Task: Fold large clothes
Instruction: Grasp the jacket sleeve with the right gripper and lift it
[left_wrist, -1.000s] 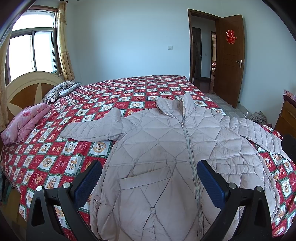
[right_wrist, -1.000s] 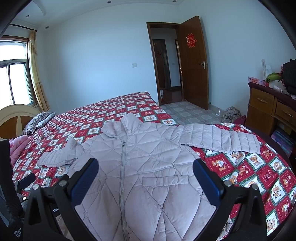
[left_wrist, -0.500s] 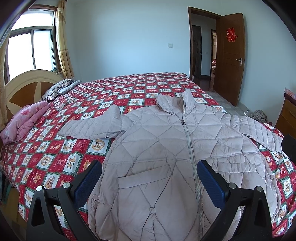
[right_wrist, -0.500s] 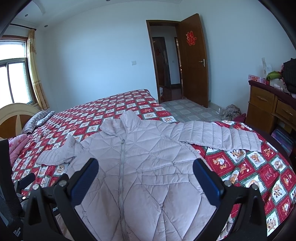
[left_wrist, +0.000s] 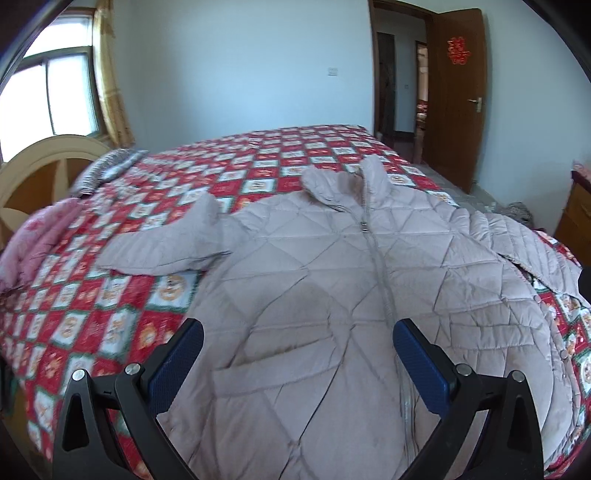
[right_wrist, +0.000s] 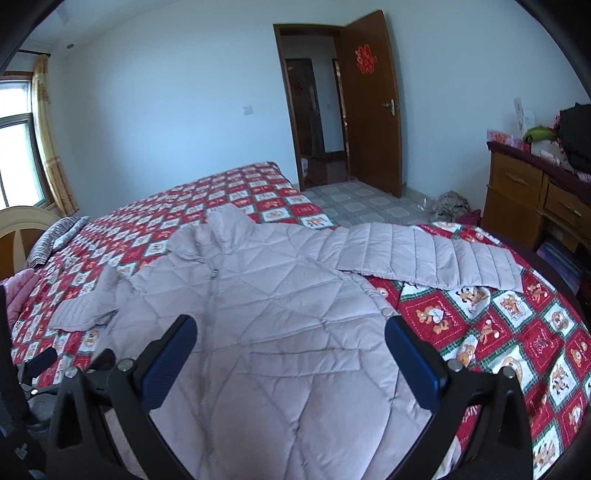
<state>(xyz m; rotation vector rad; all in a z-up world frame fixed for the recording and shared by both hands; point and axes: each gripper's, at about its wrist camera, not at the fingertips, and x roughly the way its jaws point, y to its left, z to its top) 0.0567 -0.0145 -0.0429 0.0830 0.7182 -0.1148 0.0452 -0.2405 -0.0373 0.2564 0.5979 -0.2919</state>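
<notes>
Item: quilted jacket (left_wrist: 332, 280), pale mauve, zipped closed, laid front-up and flat on the bed (left_wrist: 110, 302), which carries a red checked cartoon-print cover. The collar points away from both claws; the hem lies nearest them.

Left claw (left_wrist: 297, 360): released, blue-padded fingers (left_wrist: 177, 363) spread wide, holding nothing, poised over the lower front of the jacket, with the zip running just inside its right-hand finger. One sleeve (left_wrist: 166, 245) lies ahead and to the left of this claw, spread on the cover.

Right claw (right_wrist: 290, 356): released, fingers wide apart, holding nothing, poised over the lower front on the other side of the zip. The other sleeve (right_wrist: 432, 258) extends ahead and to the right of it, flat across the cover.

Surroundings: striped pillow (right_wrist: 55, 240) and pink bedding (left_wrist: 40, 236) far left by the headboard; open wooden door (right_wrist: 373, 110) ahead; wooden dresser (right_wrist: 535, 199) to the right.
</notes>
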